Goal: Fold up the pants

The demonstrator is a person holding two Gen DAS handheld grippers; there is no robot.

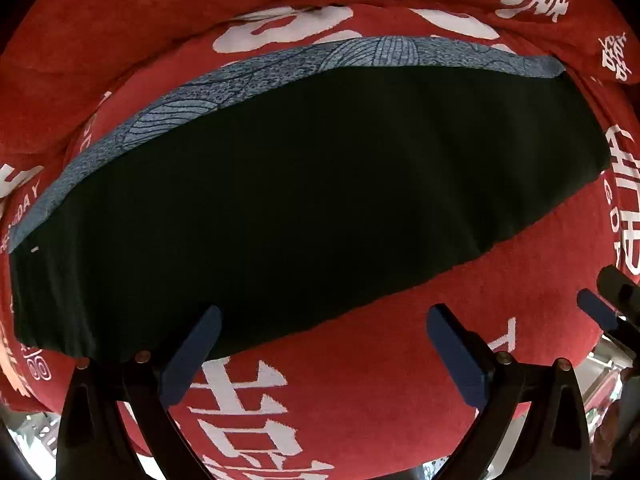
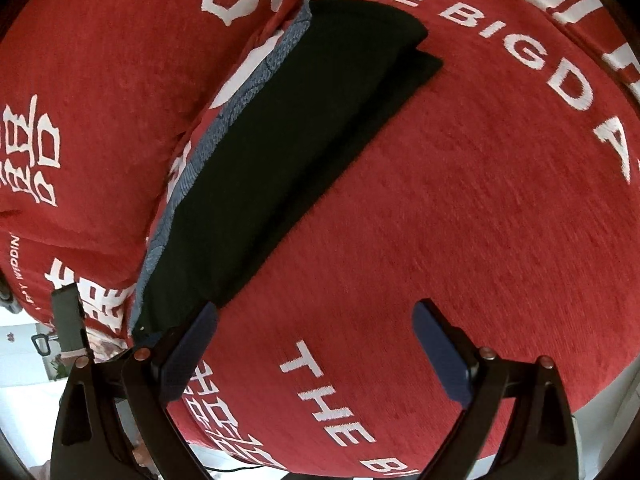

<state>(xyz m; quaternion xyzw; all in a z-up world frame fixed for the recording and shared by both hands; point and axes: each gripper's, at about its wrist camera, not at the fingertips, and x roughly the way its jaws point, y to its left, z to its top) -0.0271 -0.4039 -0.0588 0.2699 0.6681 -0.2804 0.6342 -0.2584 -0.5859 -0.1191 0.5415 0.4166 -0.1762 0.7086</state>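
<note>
Left tongs (image 1: 324, 344): held low over the red cover (image 1: 380, 360), jaws spread wide, nothing between them; the left blue pad (image 1: 192, 356) overlaps the near edge of the pants (image 1: 300, 200) in view, contact not determinable. Right tongs (image 2: 316, 348): likewise wide open and empty, poised above bare red cloth just beside the near end of the pants (image 2: 280, 152); its tip also shows at the right edge of the left wrist view. Pants: black, matte, smooth knit, folded into a long narrow band lying flat on the cover; two stacked layers show stepped at the far end in the right wrist view. Blue-grey patterned fabric (image 1: 240, 76): a strip with fine leaf-like line work, protruding along the far edge of the pants, the rest hidden beneath them. Red cover: fuzzy towelling texture, white woven characters and Latin lettering, rumpled into a raised fold behind the pants. Surface under the cover: not visible. Background at the lower corners: bright, blurred, unidentifiable.
</note>
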